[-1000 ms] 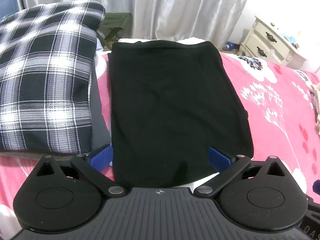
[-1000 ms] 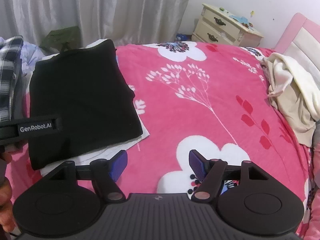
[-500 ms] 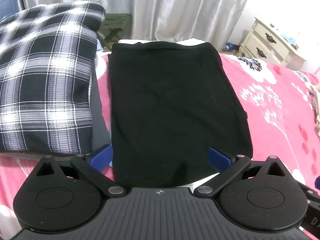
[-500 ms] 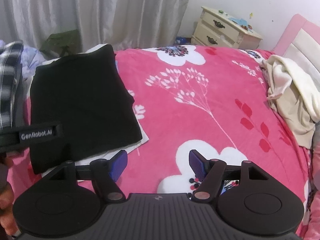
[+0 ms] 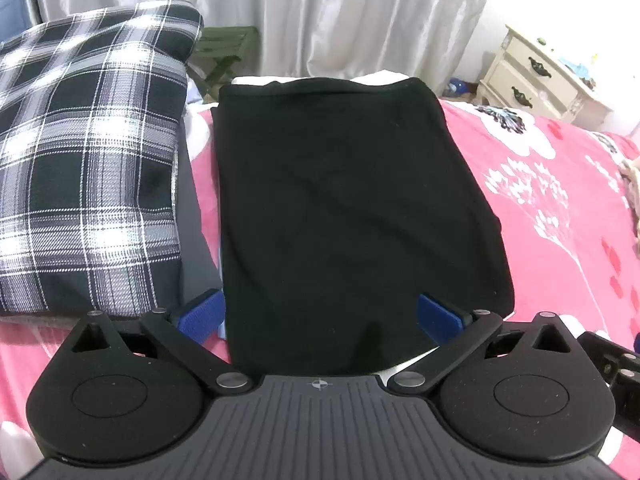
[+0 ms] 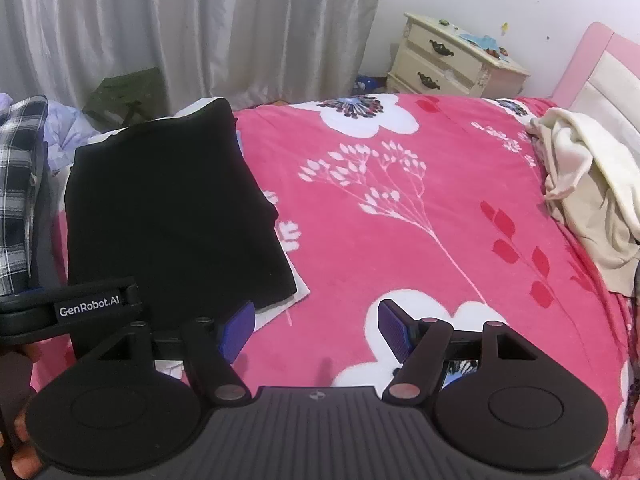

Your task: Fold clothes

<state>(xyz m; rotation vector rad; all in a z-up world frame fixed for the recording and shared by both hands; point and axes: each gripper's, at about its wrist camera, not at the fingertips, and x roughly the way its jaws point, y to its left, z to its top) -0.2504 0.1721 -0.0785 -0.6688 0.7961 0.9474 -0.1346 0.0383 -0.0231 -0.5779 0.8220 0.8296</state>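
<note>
Flat on the pink floral bed cover, near its left edge, lies the folded black garment, a neat dark rectangle whose seams and folds are hard to make out against its own blackness. Something white pokes out from under its near corner and far edge; what it is cannot be told. The left gripper hangs over the garment's near end with its blue pads spread wide on either side, released and pinching nothing, and its body hides the garment's nearest edge. The right gripper is likewise spread open above bare bed cover, just right of the garment, with nothing between its pads. A plaid pillow sits left of the garment, cut off by the frame. At the right edge a crumpled cream cloth is only partly in view. Behind stand grey curtains and a cream nightstand.
</note>
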